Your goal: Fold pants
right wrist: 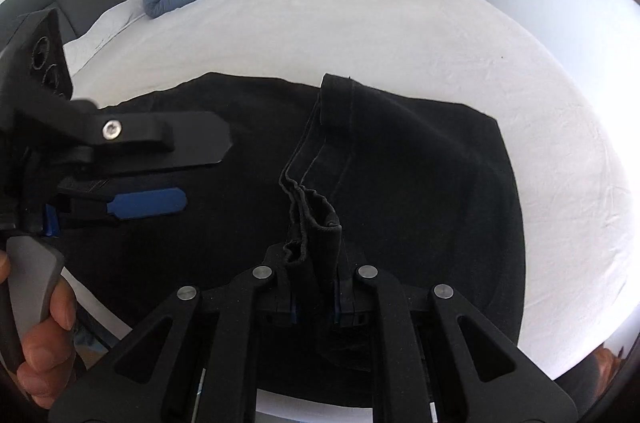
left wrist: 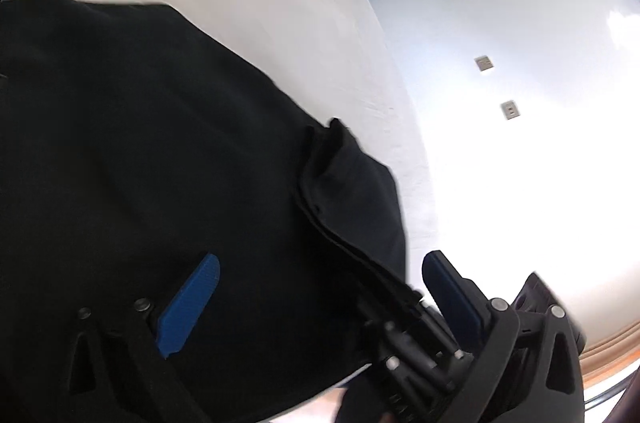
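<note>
Your right gripper (right wrist: 314, 297) pinches the black pants (right wrist: 420, 191) hem bunch dead ahead, left gripper (left wrist: 320, 287) gaping over them on the bed (right wrist: 360, 23); thin bite, layers may slip out.

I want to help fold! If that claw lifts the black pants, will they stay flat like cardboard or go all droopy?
Probably droopy. The black fabric pants already bunch into soft wrinkles where the right claw pinches their edge. They likely won't slide away: the cloth lies spread across the white bed sheet. The rest would probably hang down and drag.
</note>
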Demonstrator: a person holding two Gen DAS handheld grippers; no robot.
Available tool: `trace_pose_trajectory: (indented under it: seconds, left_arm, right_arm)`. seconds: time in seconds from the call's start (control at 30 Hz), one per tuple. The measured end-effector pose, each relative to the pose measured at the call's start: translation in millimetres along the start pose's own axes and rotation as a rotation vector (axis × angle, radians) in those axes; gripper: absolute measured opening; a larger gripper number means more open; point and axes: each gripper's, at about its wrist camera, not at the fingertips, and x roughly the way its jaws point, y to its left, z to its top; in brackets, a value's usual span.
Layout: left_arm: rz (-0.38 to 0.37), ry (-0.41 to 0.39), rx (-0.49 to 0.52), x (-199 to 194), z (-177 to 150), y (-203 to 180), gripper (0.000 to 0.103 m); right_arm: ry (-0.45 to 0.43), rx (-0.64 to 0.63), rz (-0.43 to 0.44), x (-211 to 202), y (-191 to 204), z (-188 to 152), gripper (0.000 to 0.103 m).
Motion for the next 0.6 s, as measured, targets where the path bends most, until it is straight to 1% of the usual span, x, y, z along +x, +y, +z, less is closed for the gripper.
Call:
trace_pose_trajectory:
  seconds: [0.1, 0.27, 0.33, 0.37, 0.4, 0.43, 0.47, 0.5, 0.57, 0.6]
  left_arm:
    - [-0.007, 0.028, 0.000, 7, 10, -7, 0.103]
    - [0.013, 0.091, 0.005, 21, 30, -11, 0.103]
    - [0.009, 0.101, 0.007, 23, 35, -10, 0.100]
    - [0.008, 0.118, 0.015, 25, 37, -9, 0.087]
    - [0.009, 0.139, 0.021, 28, 38, -9, 0.067]
    - [0.014, 0.163, 0.029, 30, 40, -8, 0.056]
    - [0.032, 0.188, 0.049, 33, 39, -9, 0.041]
    - [0.046, 0.195, 0.070, 34, 39, -10, 0.027]
    - [0.069, 0.206, 0.108, 30, 39, -10, 0.016]
    - [0.077, 0.207, 0.122, 26, 42, -9, 0.013]
  right_arm:
    - [-0.031, -0.026, -0.019, -11, 6, -3, 0.010]
    - [-0.091, -0.096, -0.070, -34, 28, -14, 0.010]
    - [-0.107, -0.139, -0.089, -39, 38, -17, 0.010]
    - [-0.112, -0.159, -0.097, -41, 44, -17, 0.010]
    - [-0.116, -0.179, -0.102, -43, 49, -19, 0.010]
    - [-0.120, -0.196, -0.105, -44, 54, -21, 0.010]
    - [-0.125, -0.222, -0.112, -45, 60, -23, 0.010]
    - [-0.130, -0.247, -0.123, -46, 65, -24, 0.010]
    - [-0.141, -0.304, -0.139, -49, 78, -29, 0.010]
    - [-0.145, -0.324, -0.143, -53, 81, -35, 0.010]
